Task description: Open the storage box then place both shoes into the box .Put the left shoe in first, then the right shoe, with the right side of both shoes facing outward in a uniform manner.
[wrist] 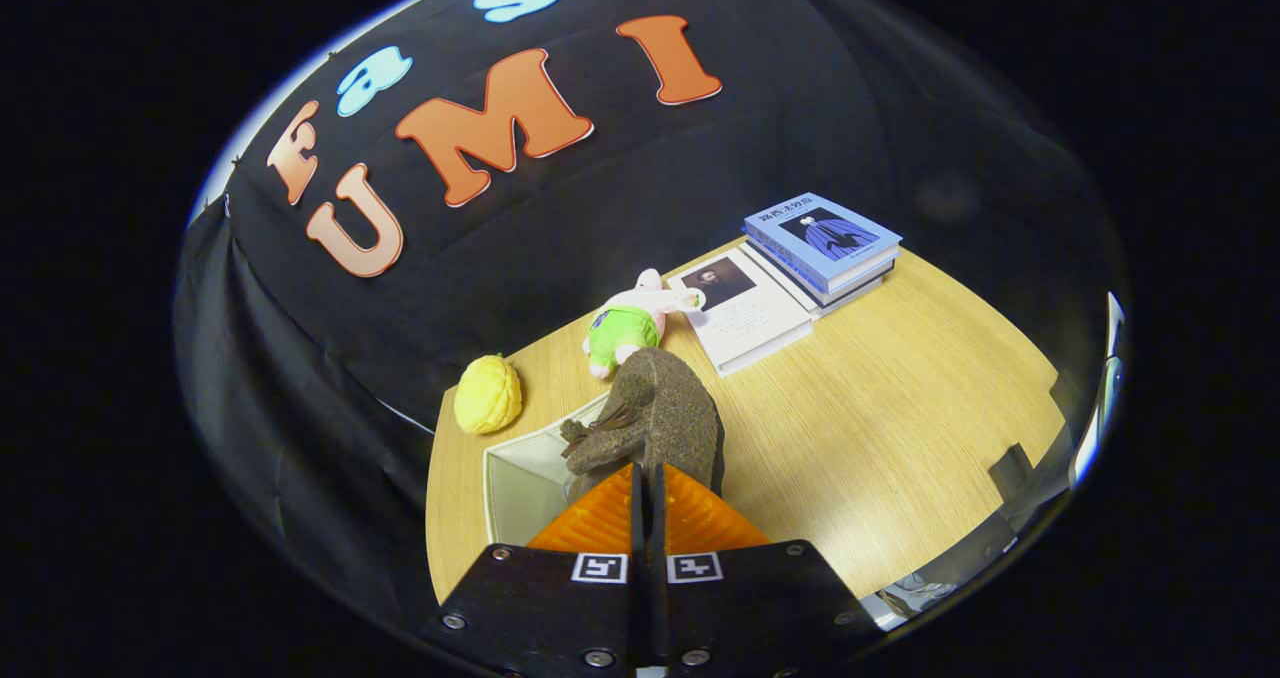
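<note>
On the wooden table (pixel 900 408), going left to right, a yellow knitted ball (pixel 488 394) sits near the table's edge, then the open white box (pixel 520 478), then a stuffed toy (pixel 630 320) in green shorts beyond it, then a white book (pixel 745 318) and a stack of books (pixel 822 248) further right.

The gripper (pixel 645 478) is closed on the brown shoe (pixel 655 418), its fingers nearly together and pinching the heel end. The shoe hangs just ahead of them, over the right wall of the box, toe pointing away.

The grip looks thin, so the shoe may swing or twist as it lowers, and the wrong side may end up facing outward. It also seems to straddle the box wall, not the opening; coming straight down, the sole may catch that rim, tip the shoe onto the table or push the light box aside. I cannot tell whether this is the left or right shoe, so the order could go wrong too. The inside of the box is mostly hidden by the fingers.
</note>
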A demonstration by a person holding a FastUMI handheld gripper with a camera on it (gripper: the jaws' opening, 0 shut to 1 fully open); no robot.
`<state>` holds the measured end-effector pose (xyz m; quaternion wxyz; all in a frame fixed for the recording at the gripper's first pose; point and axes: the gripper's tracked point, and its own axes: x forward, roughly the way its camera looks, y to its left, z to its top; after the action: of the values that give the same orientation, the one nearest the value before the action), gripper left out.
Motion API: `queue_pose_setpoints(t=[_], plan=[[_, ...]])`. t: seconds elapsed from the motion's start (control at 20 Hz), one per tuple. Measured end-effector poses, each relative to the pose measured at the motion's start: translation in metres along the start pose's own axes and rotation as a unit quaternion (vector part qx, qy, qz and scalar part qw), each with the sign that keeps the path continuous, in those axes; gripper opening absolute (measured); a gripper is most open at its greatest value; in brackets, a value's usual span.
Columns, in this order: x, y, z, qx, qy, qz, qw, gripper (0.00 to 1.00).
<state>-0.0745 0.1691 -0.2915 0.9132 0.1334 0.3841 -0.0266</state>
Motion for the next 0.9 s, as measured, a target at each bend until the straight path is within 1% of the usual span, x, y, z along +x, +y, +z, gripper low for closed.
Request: queue_pose_setpoints(t=[0.05, 0.15, 0.2, 0.25, 0.3, 0.35, 0.45, 0.5, 0.6, 0.65, 0.8, 0.9], plan=[[-0.003, 0.003, -0.004, -0.003, 0.001, 0.000, 1.000, 0.00], [-0.009, 0.019, -0.014, -0.008, 0.005, 0.019, 1.000, 0.00], [-0.009, 0.021, -0.016, -0.022, 0.001, 0.013, 1.000, 0.00], [-0.007, 0.020, -0.024, -0.054, 0.008, 0.005, 0.998, 0.00], [-0.003, 0.020, -0.033, -0.071, 0.013, 0.002, 0.997, 0.00], [0.005, 0.026, -0.038, -0.070, 0.020, 0.010, 0.997, 0.00], [0.015, 0.041, -0.056, -0.037, 0.047, 0.039, 0.997, 0.00], [0.018, 0.048, -0.066, -0.035, 0.057, 0.045, 0.997, 0.00], [0.017, 0.055, -0.088, -0.073, 0.084, 0.042, 0.993, 0.00], [0.014, 0.058, -0.093, -0.078, 0.084, 0.044, 0.992, 0.00], [0.011, 0.049, -0.073, -0.109, 0.050, 0.018, 0.993, 0.00], [0.009, 0.051, -0.061, -0.101, 0.033, 0.020, 0.994, 0.01]])
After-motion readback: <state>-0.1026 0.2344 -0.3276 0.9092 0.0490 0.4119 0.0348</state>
